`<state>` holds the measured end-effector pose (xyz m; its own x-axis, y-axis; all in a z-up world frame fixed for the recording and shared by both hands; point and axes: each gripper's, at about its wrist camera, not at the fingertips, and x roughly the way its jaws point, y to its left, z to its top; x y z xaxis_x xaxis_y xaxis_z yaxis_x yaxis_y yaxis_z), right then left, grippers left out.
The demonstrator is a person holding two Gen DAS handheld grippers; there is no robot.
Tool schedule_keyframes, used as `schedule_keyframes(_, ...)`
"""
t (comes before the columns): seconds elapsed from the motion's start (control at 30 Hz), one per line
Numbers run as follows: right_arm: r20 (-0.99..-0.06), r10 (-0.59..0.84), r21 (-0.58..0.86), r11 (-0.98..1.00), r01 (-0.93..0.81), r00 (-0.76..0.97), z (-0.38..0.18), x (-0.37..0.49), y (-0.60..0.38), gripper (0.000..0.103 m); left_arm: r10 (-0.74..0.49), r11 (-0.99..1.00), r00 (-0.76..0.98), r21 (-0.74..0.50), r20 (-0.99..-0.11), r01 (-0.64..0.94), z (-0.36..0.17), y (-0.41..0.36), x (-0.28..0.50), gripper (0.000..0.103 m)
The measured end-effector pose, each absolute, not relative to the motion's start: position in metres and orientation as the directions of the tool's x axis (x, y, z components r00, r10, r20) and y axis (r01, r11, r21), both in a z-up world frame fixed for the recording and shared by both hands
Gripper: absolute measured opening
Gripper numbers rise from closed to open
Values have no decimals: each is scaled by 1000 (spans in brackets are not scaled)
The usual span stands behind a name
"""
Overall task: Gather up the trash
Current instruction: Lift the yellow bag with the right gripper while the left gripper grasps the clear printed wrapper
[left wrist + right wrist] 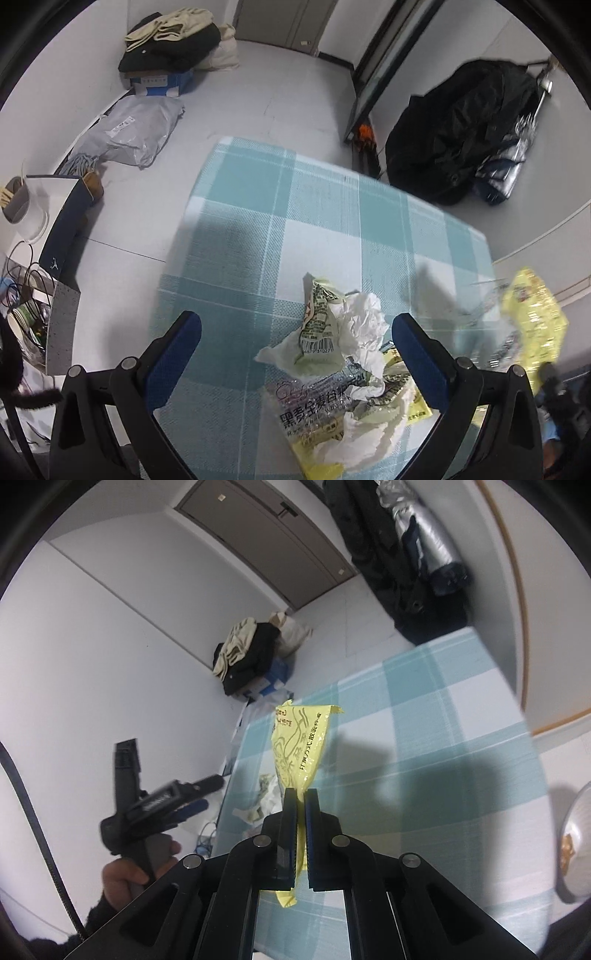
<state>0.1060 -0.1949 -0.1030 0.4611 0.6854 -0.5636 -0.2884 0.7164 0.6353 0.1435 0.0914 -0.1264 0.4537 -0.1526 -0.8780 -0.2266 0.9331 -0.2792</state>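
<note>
A teal-and-white checked cloth covers the table, with pale floor beyond, a clothes pile at eleven o'clock, a grey door at twelve and a black coat at two. The left gripper, jaws wide apart and holding nothing, hangs over the trash heap of wrappers and tissue at six o'clock. Only the right wrist view shows the right gripper clamped on a yellow wrapper above the cloth, a hand at eight o'clock and a plate at four.

Checked tablecloth carries crumpled wrappers and tissue.
</note>
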Motion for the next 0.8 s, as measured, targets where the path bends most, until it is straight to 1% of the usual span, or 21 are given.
schedule_keyframes(0.27,-564,664,615,734,-288,491,-94,100,-226,3,-129,947,440,-242,-889,-212,-132,80,154,98)
schedule_keyframes(0.33,-566,661,609,738,-291,492,-93,101,-231,3,-123,950,435,-233,-892,-210,-134,80,156,89)
schedule_keyframes(0.4,-571,654,599,746,-293,496,-92,101,-235,3,-121,952,424,-226,-898,-206,-137,79,159,86)
schedule_keyframes(0.47,-575,649,593,750,-292,498,-91,101,-239,3,-114,954,415,-216,-903,-207,-140,79,161,85)
schedule_keyframes(0.5,-577,648,591,752,-293,498,-91,100,-240,3,-113,955,415,-215,-903,-207,-141,80,161,81)
schedule_keyframes(0.53,-578,646,589,753,-293,498,-91,100,-241,3,-116,954,412,-216,-904,-206,-142,81,161,75)
schedule_keyframes(0.57,-580,644,587,755,-292,499,-92,100,-243,3,-123,953,406,-223,-905,-207,-143,82,162,71)
schedule_keyframes(0.7,-587,643,591,756,-283,492,-96,102,-246,3,-136,947,382,-233,-914,-219,-148,84,165,52)
schedule_keyframes(0.8,-589,646,593,754,-283,486,-99,101,-247,3,-153,944,389,-252,-908,-215,-148,84,167,51)
